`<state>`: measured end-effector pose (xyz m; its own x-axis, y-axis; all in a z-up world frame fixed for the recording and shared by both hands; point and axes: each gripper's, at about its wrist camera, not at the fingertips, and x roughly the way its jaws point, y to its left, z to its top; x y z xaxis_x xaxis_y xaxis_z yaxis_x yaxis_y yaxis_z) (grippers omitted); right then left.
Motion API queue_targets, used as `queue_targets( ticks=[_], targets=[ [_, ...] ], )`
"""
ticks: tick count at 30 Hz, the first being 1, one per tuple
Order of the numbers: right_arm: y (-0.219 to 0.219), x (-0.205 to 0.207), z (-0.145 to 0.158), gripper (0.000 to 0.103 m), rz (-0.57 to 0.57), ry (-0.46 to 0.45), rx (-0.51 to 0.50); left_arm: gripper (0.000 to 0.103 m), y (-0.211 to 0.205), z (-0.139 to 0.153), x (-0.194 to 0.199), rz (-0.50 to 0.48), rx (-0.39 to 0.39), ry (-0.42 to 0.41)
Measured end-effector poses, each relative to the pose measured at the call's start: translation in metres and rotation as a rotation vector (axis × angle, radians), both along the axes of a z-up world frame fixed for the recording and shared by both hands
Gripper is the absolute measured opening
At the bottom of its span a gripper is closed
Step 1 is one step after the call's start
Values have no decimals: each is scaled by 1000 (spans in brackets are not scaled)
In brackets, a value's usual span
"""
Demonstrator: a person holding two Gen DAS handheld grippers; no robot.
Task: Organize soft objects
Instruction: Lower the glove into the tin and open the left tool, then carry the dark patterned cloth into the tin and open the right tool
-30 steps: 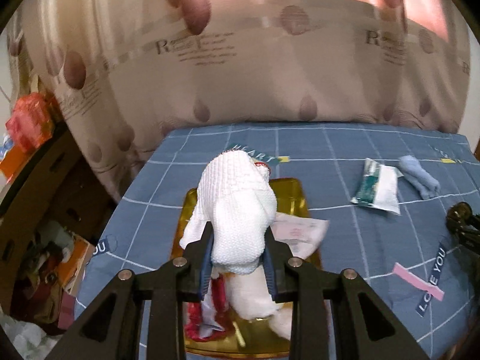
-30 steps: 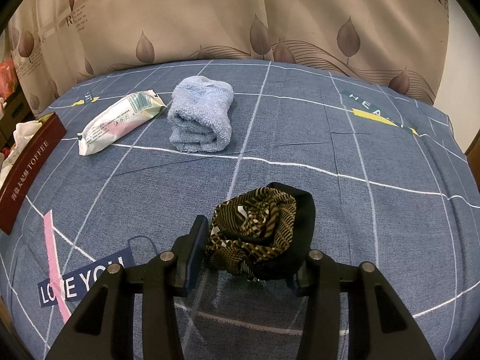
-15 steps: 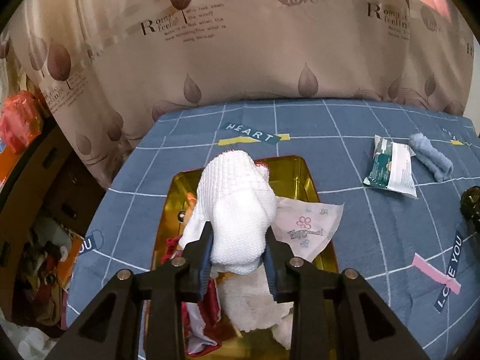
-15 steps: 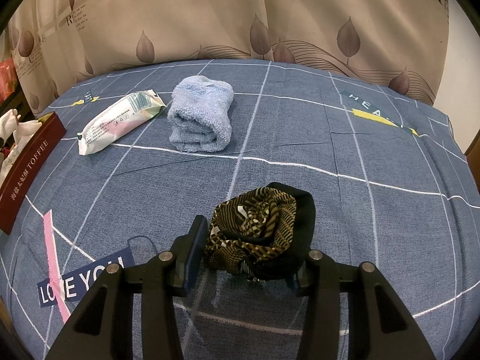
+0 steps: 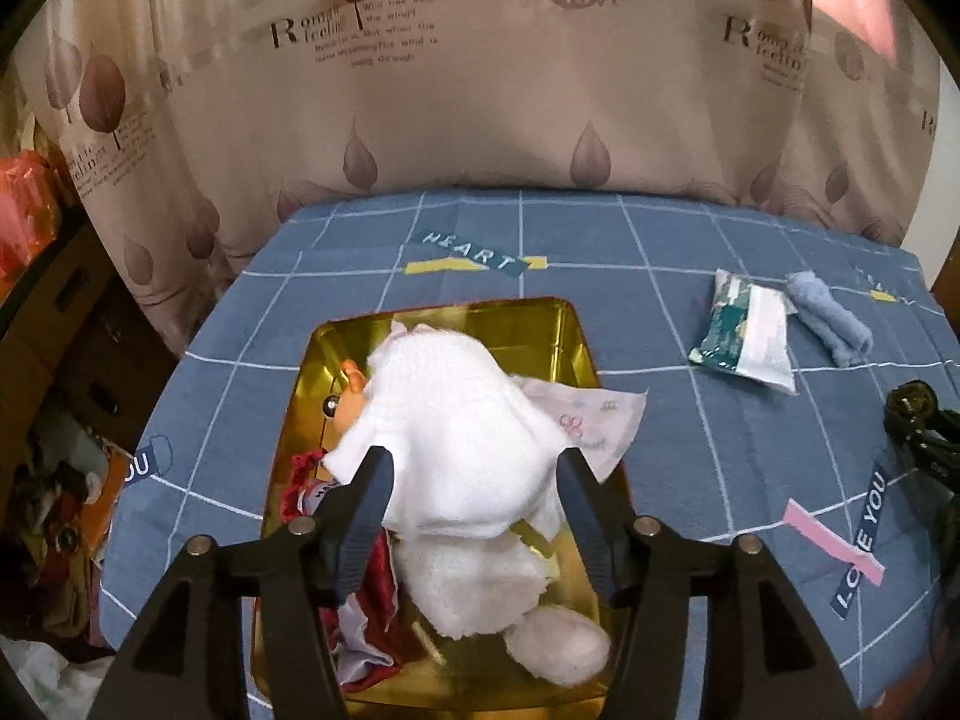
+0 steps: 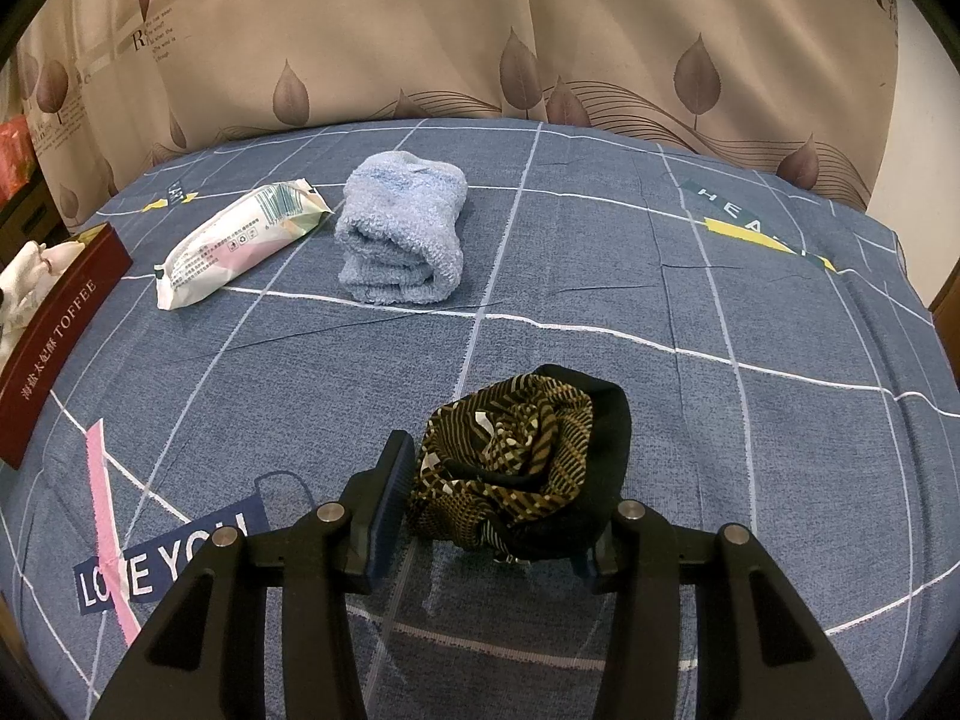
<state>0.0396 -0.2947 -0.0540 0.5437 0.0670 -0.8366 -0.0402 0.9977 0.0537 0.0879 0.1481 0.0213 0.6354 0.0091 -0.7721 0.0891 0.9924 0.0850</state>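
Note:
In the left wrist view a white knitted cloth (image 5: 456, 432) lies between the wide-spread jaws of my left gripper (image 5: 474, 510), over the gold tin (image 5: 558, 330) that holds a white plush toy (image 5: 480, 588), a red cloth (image 5: 372, 594) and a printed tissue (image 5: 594, 420). My left gripper is open and the cloth rests loose on the tin's contents. In the right wrist view my right gripper (image 6: 498, 510) is shut on a brown-and-black striped cloth (image 6: 516, 462) resting on the blue bedsheet. A rolled light-blue towel (image 6: 402, 240) and a tissue pack (image 6: 234, 246) lie beyond it.
The tin's red side reads TOFFEE (image 6: 54, 336) at the left of the right wrist view. The tissue pack (image 5: 744, 336) and blue towel (image 5: 828, 330) lie right of the tin. A leaf-print curtain (image 5: 480, 90) hangs behind the bed. Clutter lies on the floor to the left (image 5: 54, 510).
My left gripper has opened and let go of the white knitted cloth, which has settled into the gold tin. The right gripper has stayed still on the striped cloth.

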Motion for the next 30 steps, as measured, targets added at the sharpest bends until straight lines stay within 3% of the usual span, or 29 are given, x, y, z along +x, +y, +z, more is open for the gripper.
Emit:
queue_targets(
  ticks=[9, 12, 16, 24, 25, 28, 30],
  targets=[
    [1, 0, 0, 44, 0, 0, -1, 59, 12, 17, -33, 25, -66, -64],
    [1, 0, 0, 45, 2, 0, 0, 59, 18, 18, -53, 77, -36, -102],
    [5, 0, -1, 58, 32, 6, -2, 59, 27, 12, -83, 150, 45, -151],
    [6, -2, 0, 58, 31, 2, -6, 59, 48, -8, -120, 225, 103, -176],
    [6, -2, 0, 56, 29, 0, -9, 59, 53, -9, -123, 237, 94, -180],
    [7, -3, 2, 35, 31, -13, -12, 59, 65, -10, -123, 268, 59, -182],
    [8, -4, 3, 28, 32, -17, -22, 59, 73, -11, -122, 288, 35, -175]
  ],
)
